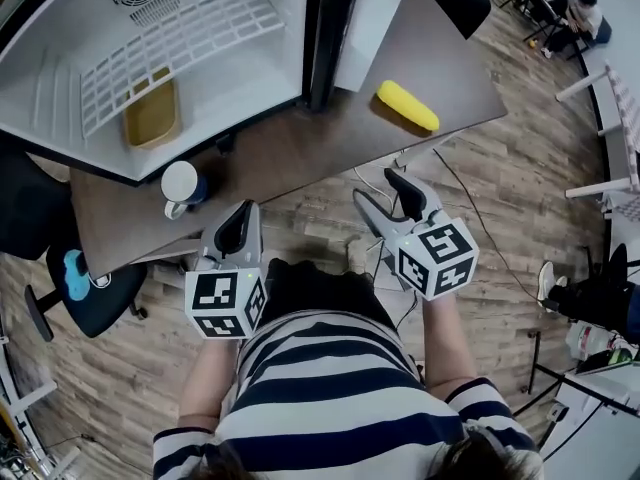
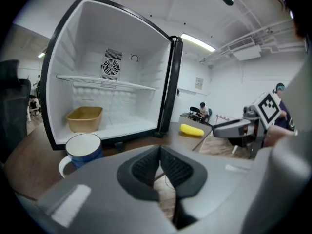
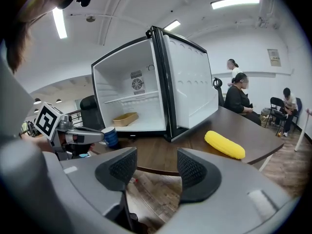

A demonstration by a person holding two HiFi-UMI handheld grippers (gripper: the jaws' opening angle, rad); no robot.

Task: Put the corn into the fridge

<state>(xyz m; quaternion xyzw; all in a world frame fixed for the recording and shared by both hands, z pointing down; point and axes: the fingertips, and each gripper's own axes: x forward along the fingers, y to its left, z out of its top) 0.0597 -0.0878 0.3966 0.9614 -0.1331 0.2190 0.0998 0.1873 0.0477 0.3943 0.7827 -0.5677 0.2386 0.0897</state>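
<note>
The yellow corn lies on the brown table, right of the open fridge; it also shows as the corn ahead and to the right in the right gripper view. My right gripper hangs off the table's near edge, short of the corn, jaws apart and empty. My left gripper is held below the table edge near the mug, jaws together with nothing between them. The fridge door stands wide open, its white inside bare but for a tan tray.
A white and blue mug stands on the table's near left edge. The fridge's wire shelf sits above the tan tray. A black office chair is at the left. People sit at the far right.
</note>
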